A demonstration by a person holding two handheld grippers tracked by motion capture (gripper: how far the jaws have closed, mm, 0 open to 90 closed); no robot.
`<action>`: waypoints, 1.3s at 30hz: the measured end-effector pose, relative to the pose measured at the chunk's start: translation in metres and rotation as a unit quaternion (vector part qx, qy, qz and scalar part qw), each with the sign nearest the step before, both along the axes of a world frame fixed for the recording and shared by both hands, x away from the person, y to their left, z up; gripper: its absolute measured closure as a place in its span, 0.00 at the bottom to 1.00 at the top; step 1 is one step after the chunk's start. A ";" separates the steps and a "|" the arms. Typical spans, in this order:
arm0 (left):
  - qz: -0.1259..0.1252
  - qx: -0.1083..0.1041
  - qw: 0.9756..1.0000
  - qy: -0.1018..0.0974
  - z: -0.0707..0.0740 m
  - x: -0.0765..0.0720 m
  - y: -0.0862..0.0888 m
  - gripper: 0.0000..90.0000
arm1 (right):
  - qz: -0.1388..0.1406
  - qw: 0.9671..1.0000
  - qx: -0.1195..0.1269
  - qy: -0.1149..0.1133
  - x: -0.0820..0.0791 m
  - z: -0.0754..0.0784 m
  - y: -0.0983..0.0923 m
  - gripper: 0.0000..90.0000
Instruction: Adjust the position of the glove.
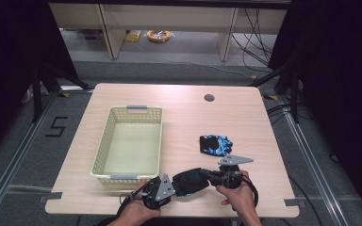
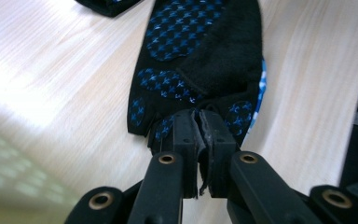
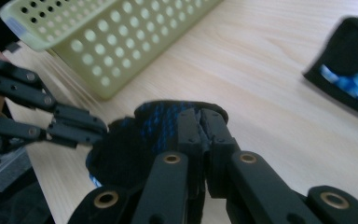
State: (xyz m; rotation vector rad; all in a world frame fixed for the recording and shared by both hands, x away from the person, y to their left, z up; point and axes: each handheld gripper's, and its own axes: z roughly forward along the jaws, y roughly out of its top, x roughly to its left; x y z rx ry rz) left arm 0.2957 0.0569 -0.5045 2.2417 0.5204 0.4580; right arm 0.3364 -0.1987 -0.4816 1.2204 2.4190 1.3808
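A black glove with a blue pattern (image 1: 191, 181) lies near the table's front edge, stretched between my two grippers. My left gripper (image 1: 174, 185) is shut on its left end; in the left gripper view the pads (image 2: 198, 116) pinch the glove's (image 2: 200, 51) near edge. My right gripper (image 1: 207, 175) is shut on the other end, and its jaws (image 3: 200, 114) clamp the fabric (image 3: 158, 121). The left gripper's fingers (image 3: 79, 126) meet the same glove from the left in the right gripper view. A second black-and-blue glove (image 1: 214, 144) lies folded on the table behind the right gripper.
A pale yellow perforated basket (image 1: 104, 141) stands on the left half of the wooden table, with nothing visible inside it. Its corner (image 3: 107, 32) is close to the held glove. A round cable hole (image 1: 209, 98) sits near the table's far edge.
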 end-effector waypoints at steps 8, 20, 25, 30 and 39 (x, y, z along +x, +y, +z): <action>-0.014 0.018 1.000 0.016 -0.011 -0.001 -0.008 0.94 | -0.018 0.999 -0.040 0.018 -0.013 -0.016 -0.008 0.96; -0.011 -0.002 1.000 0.023 -0.001 -0.007 0.003 0.73 | -0.026 0.998 -0.060 0.007 -0.014 -0.008 -0.005 0.73; -0.021 -0.015 0.999 0.026 0.009 -0.019 0.013 0.69 | -0.047 0.998 -0.051 -0.010 -0.014 -0.002 -0.012 0.70; -0.017 -0.026 0.998 0.054 0.008 -0.027 0.024 0.57 | -0.063 0.996 -0.047 -0.039 -0.004 0.002 -0.021 0.76; -0.003 -0.046 0.994 0.094 0.009 -0.034 0.044 0.36 | -0.072 0.990 -0.085 -0.082 0.040 0.013 -0.015 1.00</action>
